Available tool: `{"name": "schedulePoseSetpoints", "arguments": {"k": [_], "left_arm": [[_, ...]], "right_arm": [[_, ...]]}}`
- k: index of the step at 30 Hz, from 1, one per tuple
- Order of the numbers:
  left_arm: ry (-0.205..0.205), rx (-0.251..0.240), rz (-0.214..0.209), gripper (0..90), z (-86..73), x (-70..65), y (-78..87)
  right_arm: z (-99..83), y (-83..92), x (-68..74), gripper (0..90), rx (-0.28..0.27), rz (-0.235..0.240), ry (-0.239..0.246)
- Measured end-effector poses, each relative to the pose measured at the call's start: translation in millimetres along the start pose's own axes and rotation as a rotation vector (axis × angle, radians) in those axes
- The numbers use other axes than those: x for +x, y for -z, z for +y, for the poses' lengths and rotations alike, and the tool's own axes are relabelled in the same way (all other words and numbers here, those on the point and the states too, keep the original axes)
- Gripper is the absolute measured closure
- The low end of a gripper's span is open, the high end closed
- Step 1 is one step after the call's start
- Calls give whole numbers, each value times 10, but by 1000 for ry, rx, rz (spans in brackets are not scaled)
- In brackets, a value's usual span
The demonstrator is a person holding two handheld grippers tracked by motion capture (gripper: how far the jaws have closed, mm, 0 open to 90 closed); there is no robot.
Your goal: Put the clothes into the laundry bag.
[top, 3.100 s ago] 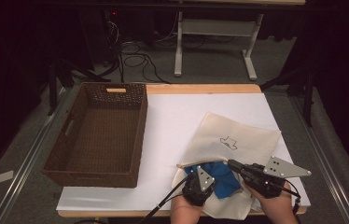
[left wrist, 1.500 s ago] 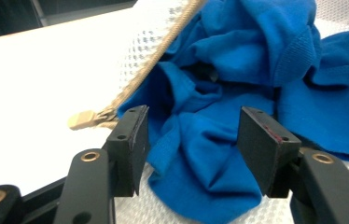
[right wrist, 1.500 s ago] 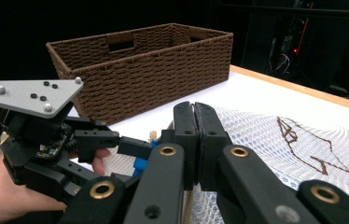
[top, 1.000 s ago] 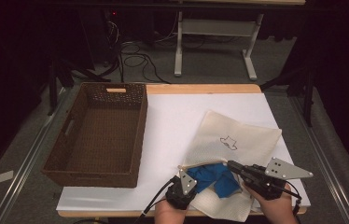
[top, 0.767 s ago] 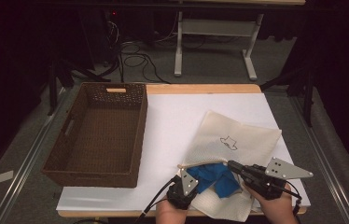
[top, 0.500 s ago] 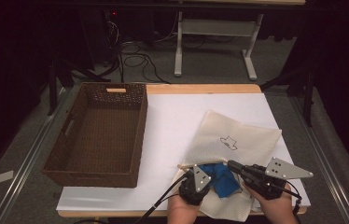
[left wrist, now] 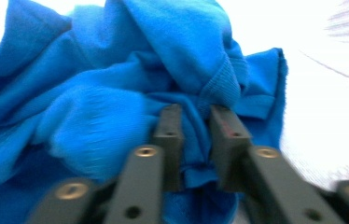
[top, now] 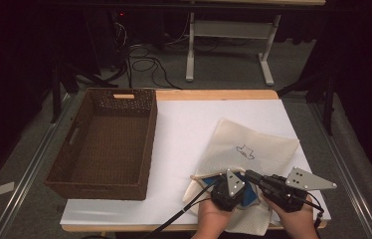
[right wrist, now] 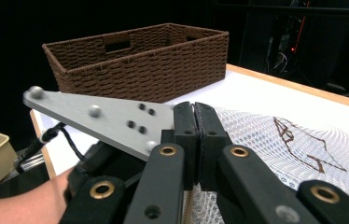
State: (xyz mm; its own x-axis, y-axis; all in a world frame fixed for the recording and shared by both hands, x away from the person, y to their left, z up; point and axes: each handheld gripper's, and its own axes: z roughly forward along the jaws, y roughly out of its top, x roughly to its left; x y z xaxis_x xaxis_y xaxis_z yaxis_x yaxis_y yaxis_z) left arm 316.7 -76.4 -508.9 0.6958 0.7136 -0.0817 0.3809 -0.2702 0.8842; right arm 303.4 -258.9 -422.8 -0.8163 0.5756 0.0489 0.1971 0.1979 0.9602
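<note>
White table (top: 194, 129): left tool (left wrist: 196, 116) slightly parted around blue cloth (left wrist: 116, 93).

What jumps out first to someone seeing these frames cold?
The bright blue cloth at the near edge of the table, bunched at the mouth of the cream mesh bag, with a fold between the left gripper jaws, which have just been opening. The right gripper beside it is shut on the bag's edge. At far left sits a brown wicker basket.
</note>
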Motion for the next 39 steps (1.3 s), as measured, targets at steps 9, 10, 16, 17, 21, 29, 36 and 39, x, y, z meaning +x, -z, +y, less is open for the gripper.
{"name": "schedulePoseSetpoints", "arguments": {"k": [9,10,16,17,21,29,36,39], "left_arm": [[-2,-40,-17,488,-119,72,376],[-3,-43,-17,473,-134,74,413],[-6,-56,-15,451,-196,136,633],[-1,-57,-17,451,-197,157,671],[-14,-37,-6,475,-215,240,803],[13,156,-1,440,-414,225,468],[16,135,53,849,-276,239,469],[23,88,47,854,-166,214,409]], "right_arm": [[-14,-13,4,900,9,-8,2],[-16,-15,4,900,8,-8,3],[-22,-5,3,900,11,-12,-3],[-23,-5,3,900,12,-12,-2],[-26,-7,12,900,13,-9,-4],[-25,-15,20,900,11,-4,4],[-34,-10,12,900,13,-7,-3],[-31,-17,14,900,13,-7,3]]}}
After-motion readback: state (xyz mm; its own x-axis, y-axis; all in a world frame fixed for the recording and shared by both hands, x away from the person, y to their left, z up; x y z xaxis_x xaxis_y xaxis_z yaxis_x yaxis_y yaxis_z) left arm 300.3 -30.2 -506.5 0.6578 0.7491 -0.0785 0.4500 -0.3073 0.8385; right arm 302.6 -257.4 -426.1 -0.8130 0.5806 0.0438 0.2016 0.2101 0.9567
